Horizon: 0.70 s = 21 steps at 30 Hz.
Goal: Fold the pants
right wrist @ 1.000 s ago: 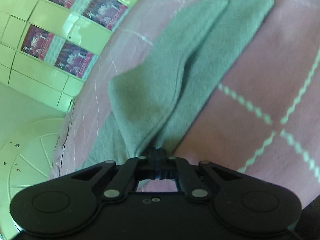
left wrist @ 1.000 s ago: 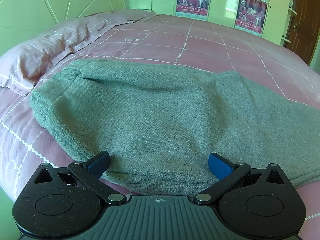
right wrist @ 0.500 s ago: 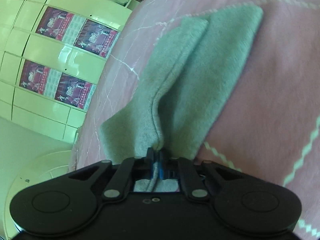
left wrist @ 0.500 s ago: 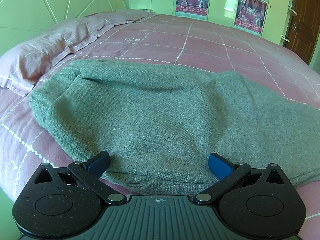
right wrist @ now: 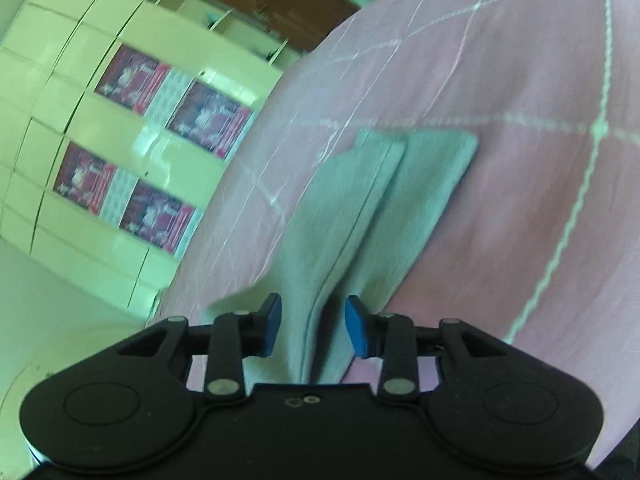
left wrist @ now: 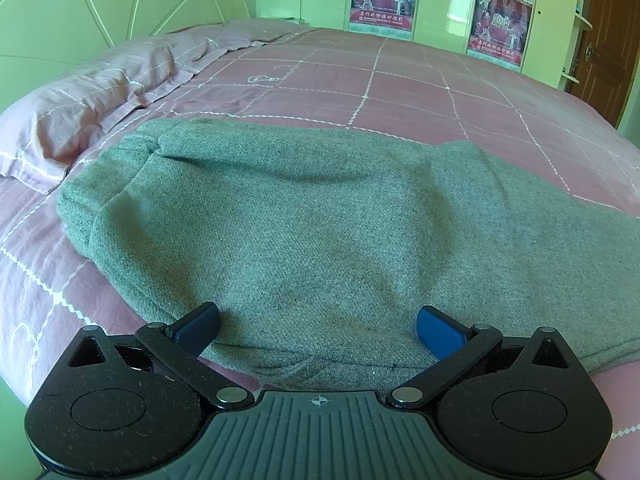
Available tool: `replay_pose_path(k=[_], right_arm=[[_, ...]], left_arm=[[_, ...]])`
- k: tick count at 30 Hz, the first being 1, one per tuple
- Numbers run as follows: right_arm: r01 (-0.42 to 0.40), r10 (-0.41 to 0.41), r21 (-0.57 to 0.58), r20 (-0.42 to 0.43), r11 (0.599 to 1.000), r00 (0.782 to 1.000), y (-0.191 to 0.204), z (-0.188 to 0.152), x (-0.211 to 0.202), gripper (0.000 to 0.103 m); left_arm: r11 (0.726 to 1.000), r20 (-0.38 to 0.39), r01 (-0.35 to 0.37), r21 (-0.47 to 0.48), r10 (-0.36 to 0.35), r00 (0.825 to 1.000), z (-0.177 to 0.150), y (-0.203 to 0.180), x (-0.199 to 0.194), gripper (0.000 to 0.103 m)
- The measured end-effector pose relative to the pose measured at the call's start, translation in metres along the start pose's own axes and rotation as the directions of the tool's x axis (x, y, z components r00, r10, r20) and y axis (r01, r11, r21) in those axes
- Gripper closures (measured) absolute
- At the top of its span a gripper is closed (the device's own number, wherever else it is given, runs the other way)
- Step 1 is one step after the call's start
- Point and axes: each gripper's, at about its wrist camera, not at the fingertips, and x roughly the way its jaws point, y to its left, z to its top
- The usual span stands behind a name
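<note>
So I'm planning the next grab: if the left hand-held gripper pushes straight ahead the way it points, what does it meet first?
The grey pants. The left hand-held gripper stands open with the near edge of the fabric already between its fingers, so it would probably run into that cloth, then the pink bedsheet beneath.

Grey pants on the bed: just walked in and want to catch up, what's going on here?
A person with a two-finger tool in each hand is folding grey knit pants on a pink checked bedspread. The left tool hovers open at the near edge of the pants' wide part. The right tool has just been opening; a raised fold of the legs stands between its blue pads, apparently unpressed.
</note>
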Motion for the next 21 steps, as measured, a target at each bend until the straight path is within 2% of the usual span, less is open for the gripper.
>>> replay_pose_path(k=[6,7,8,11,12,14,15,16,17,18,19,20,21], right_arm=[[0.051,-0.051,0.042,0.003,0.998,0.999,-0.011,0.024,0.039,0.078],[0.067,-0.067,0.006,-0.009,0.998,0.998,-0.004,0.025,0.041,0.101],[0.062,-0.062,-0.041,-0.007,0.997,0.998,0.005,0.026,0.039,0.103],[-0.031,0.047,-0.156,0.099,0.987,0.994,0.03,0.024,0.002,0.103],[-0.029,0.052,-0.168,0.135,0.985,0.99,0.03,0.022,-0.01,0.103],[0.016,0.009,-0.151,0.164,0.988,0.986,0.018,0.015,-0.018,0.103],[0.066,-0.046,-0.132,0.15,0.989,0.988,0.006,0.012,-0.012,0.103],[0.116,-0.106,-0.114,0.09,0.987,0.99,-0.01,0.01,0.0,0.099],[0.118,-0.116,-0.067,0.038,0.991,0.993,-0.023,0.009,0.009,0.102],[0.08,-0.079,-0.018,0.05,0.997,0.996,-0.032,0.01,0.007,0.102],[0.064,-0.064,0.006,0.07,0.998,0.995,-0.033,0.011,0.003,0.099],[0.072,-0.073,0.011,0.091,0.997,0.993,-0.033,0.013,0.001,0.091],[0.085,-0.085,0.005,0.122,0.996,0.989,-0.032,0.015,-0.003,0.087]], left_arm=[[1.0,-0.001,-0.001,0.003,0.001,1.0,0.0,-0.001,0.0,0.0],[1.0,-0.001,-0.002,0.004,0.002,1.0,0.0,-0.001,0.0,0.0],[1.0,-0.001,-0.002,0.004,0.002,1.0,0.0,-0.001,0.0,0.0],[1.0,0.0,-0.002,0.004,0.002,1.0,0.0,-0.001,0.001,0.0],[1.0,0.0,-0.002,0.005,0.002,1.0,0.0,-0.001,0.001,0.0],[1.0,-0.001,-0.002,0.003,0.002,1.0,0.0,-0.001,0.001,0.0],[1.0,-0.001,-0.004,0.003,0.004,1.0,0.0,-0.001,0.001,0.0],[1.0,-0.001,-0.006,0.004,0.006,1.0,0.0,-0.001,0.001,0.0],[1.0,-0.002,-0.007,0.006,0.007,1.0,0.0,-0.002,0.0,0.0],[1.0,-0.002,-0.005,0.007,0.005,1.0,0.0,-0.002,0.0,0.0],[1.0,-0.002,-0.001,0.008,0.001,1.0,0.001,-0.001,-0.001,0.0],[1.0,-0.001,0.003,0.008,-0.003,1.0,0.001,-0.001,-0.001,0.0],[1.0,-0.001,0.005,0.007,-0.005,1.0,0.001,0.0,-0.001,0.0]])
